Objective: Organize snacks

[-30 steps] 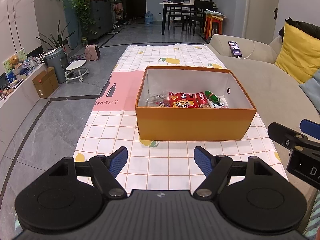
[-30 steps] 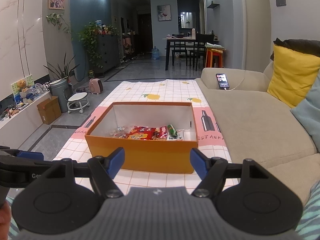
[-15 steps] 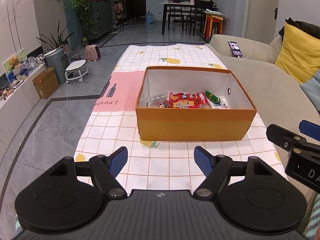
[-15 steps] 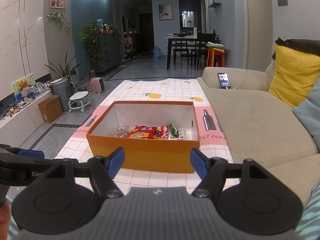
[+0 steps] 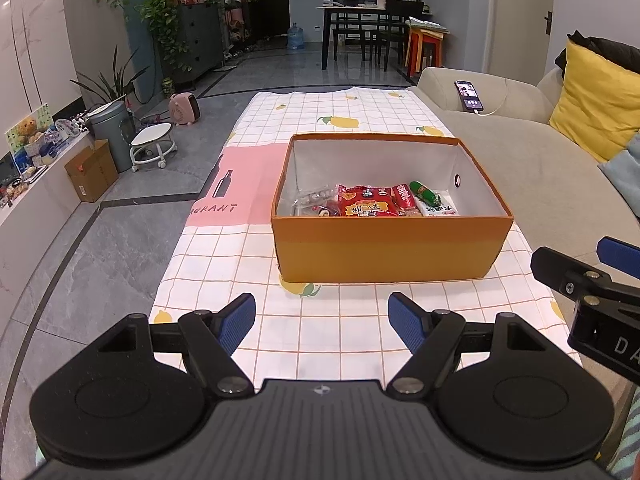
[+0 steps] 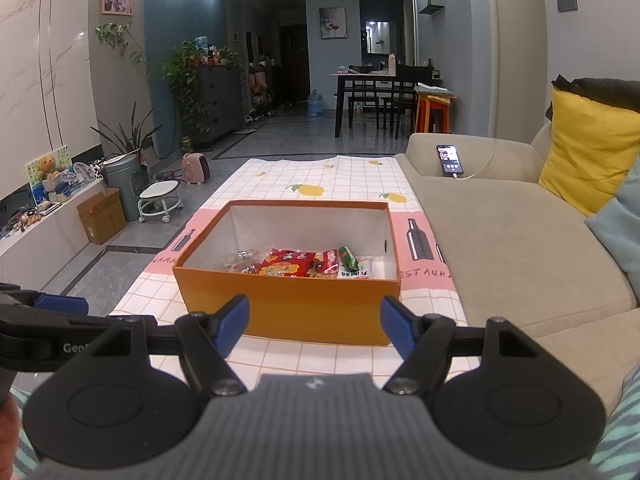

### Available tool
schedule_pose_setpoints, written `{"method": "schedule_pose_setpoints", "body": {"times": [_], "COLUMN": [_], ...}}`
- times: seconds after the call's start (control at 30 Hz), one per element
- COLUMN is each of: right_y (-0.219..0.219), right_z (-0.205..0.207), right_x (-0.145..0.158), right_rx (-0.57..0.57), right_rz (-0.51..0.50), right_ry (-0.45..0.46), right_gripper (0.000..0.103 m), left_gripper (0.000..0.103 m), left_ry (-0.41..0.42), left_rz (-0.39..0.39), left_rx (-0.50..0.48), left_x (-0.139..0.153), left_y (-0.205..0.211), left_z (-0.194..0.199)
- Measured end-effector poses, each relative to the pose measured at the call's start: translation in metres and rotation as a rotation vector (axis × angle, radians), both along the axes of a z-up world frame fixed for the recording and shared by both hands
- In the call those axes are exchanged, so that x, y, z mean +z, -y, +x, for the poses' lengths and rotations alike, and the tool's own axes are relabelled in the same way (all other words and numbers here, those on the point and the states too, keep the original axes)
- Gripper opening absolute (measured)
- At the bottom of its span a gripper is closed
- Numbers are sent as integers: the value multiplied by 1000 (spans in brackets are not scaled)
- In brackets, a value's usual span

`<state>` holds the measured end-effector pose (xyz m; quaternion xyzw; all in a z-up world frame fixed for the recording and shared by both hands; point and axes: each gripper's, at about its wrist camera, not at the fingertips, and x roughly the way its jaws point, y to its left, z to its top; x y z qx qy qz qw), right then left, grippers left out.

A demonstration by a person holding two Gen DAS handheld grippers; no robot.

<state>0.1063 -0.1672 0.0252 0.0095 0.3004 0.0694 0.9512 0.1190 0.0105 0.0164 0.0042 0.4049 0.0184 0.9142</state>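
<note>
On the checked tablecloth (image 5: 340, 332), nothing has shifted since a second ago: the orange box (image 5: 390, 246) sits where it was. Both the left gripper (image 5: 322, 316) and right gripper (image 6: 315, 322) still hover before it, jaws apart and empty. Inside, snack packets (image 5: 370, 204) lie together: red, white, then one small green.

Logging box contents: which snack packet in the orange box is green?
The small green packet, lying atop the white packet at the row's right end; the neighbouring packets are red or clear.
</note>
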Motion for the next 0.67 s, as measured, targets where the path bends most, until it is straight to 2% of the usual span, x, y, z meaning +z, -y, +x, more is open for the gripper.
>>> {"method": "schedule_pose_setpoints", "body": {"times": [0.33, 0.67], "right_y": [1, 3], "right_z": [1, 3], "right_x": [-1, -2], "right_rx": [3, 3], "right_rz": [-2, -5], "right_ry": [-1, -5], "right_gripper": [70, 70], "left_gripper": [86, 86], "left_ry": [-12, 10], "left_rz": [-6, 12], "left_rx": [4, -3], "left_x": [-2, -2], "left_y": [0, 3], "left_z": [1, -2]}}
